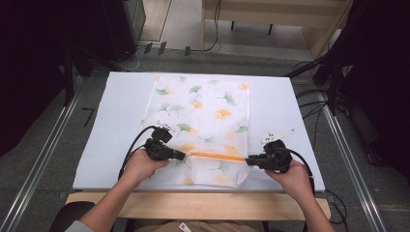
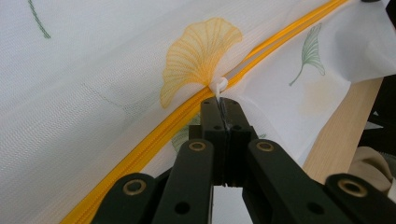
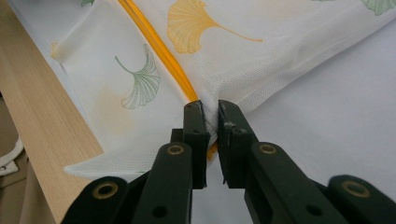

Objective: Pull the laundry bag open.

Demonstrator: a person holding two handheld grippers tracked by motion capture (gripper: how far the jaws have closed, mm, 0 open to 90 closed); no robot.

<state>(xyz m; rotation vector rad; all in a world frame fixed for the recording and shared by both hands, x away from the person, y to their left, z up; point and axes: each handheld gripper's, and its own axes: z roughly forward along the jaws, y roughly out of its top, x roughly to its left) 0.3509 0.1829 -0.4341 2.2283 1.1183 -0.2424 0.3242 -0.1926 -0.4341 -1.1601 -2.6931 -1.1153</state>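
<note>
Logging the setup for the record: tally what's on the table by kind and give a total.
Mesh laundry bag with ginkgo-leaf print: 1
Orange zipper on that bag: 1
White zipper pull: 1
Tongs: 2, the left tongs shut on the zipper pull, the right tongs shut on the bag's corner at the zipper's end
White table cover: 1
Total: 6

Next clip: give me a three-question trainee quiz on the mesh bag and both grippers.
1. True or false: the left gripper has its jaws shut on the small white zipper pull.
2. The right gripper grips which part of the white mesh laundry bag with ginkgo-leaf print? A) the far hem B) the end of the orange zipper C) a loose cord
3. What does the bag lie on?

Key: 1 true. 2 B. 3 A white sheet over the light wooden table.
</note>
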